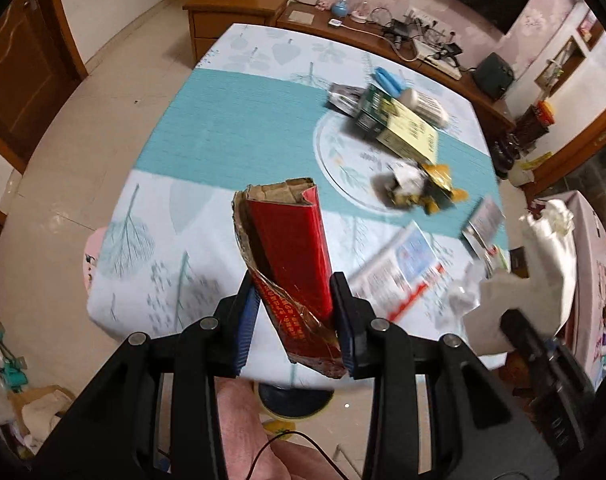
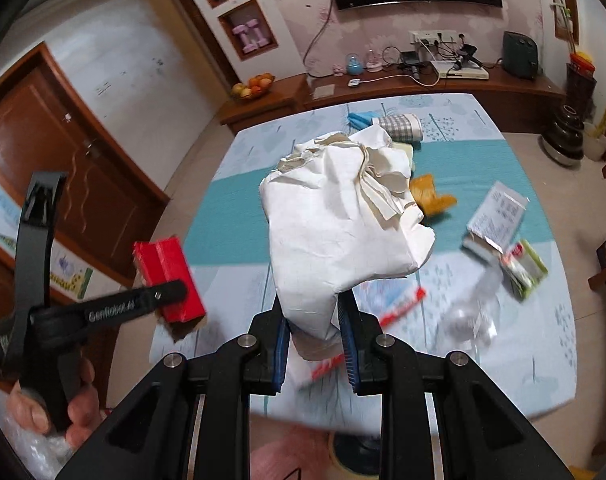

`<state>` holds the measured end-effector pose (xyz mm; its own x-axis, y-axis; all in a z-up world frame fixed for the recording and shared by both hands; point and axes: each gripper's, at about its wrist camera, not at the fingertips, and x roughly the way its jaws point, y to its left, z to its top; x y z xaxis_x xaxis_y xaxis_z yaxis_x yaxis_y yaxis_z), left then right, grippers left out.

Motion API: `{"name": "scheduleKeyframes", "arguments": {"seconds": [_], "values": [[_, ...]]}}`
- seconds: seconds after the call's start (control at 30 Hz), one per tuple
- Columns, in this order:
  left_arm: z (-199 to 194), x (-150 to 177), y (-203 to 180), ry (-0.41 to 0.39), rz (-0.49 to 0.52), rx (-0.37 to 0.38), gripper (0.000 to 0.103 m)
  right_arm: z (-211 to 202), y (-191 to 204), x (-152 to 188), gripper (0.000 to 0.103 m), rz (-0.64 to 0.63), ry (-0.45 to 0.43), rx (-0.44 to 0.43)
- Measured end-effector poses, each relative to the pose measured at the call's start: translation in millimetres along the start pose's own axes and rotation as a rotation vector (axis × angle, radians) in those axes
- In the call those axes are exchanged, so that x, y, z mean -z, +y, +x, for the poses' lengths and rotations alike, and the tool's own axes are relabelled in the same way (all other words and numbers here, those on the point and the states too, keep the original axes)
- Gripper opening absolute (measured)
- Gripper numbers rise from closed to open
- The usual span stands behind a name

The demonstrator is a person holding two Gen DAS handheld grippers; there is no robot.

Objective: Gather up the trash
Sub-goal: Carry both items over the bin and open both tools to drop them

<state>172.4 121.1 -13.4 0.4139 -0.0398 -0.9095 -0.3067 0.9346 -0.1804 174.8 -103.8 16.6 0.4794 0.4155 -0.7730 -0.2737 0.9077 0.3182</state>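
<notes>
Nearest the lens in the left wrist view, the left gripper point(image 1: 295, 312) has its jaws clamped on a torn red carton point(image 1: 289, 248), whose ragged cardboard mouth points up and away; its inside is too dark to read. In the right wrist view the right gripper point(image 2: 315, 344) has its jaws pressed together on the lower end of a crumpled white paper bag point(image 2: 343, 224), held above the table point(image 2: 231, 208); what the bag contains cannot be told. A person's hand point(image 2: 63, 408) grips the handle of the left tool at the near left of that view.

More trash lies on the leaf-patterned blue and white cloth. On the right half are a green and yellow box point(image 1: 399, 124) with a checked cup point(image 2: 399, 126) and a blue item point(image 2: 361, 118) beyond it, an orange wrapper point(image 2: 433, 196), a grey printed packet point(image 2: 497, 216), a small green packet point(image 2: 523, 270), and clear crumpled plastic point(image 2: 469, 316) nearer the front edge. A red and white printed sheet point(image 1: 399, 272) lies flat under the raised bag.

Beyond the table, a wooden sideboard point(image 2: 383, 88) carries a fruit bowl point(image 2: 255, 86), cables and small devices.
</notes>
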Motion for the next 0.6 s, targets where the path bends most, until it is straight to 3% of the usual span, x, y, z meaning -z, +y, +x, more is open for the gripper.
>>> {"name": "scheduleKeyframes", "arguments": {"seconds": [0.17,0.37,0.6], "values": [[-16,55,-14,0.004,0.02,0.037,0.031,-39,-13,61,0.022,0.026,0.013,-0.05],[-10,119,-32,0.107,0.071,0.062,0.031,-76,-45,137,0.022,0.12,0.036,-0.087],[12,195,-64,0.193,0.295,0.053,0.032,-93,-81,219,0.022,0.249,0.09,-0.048]]}}
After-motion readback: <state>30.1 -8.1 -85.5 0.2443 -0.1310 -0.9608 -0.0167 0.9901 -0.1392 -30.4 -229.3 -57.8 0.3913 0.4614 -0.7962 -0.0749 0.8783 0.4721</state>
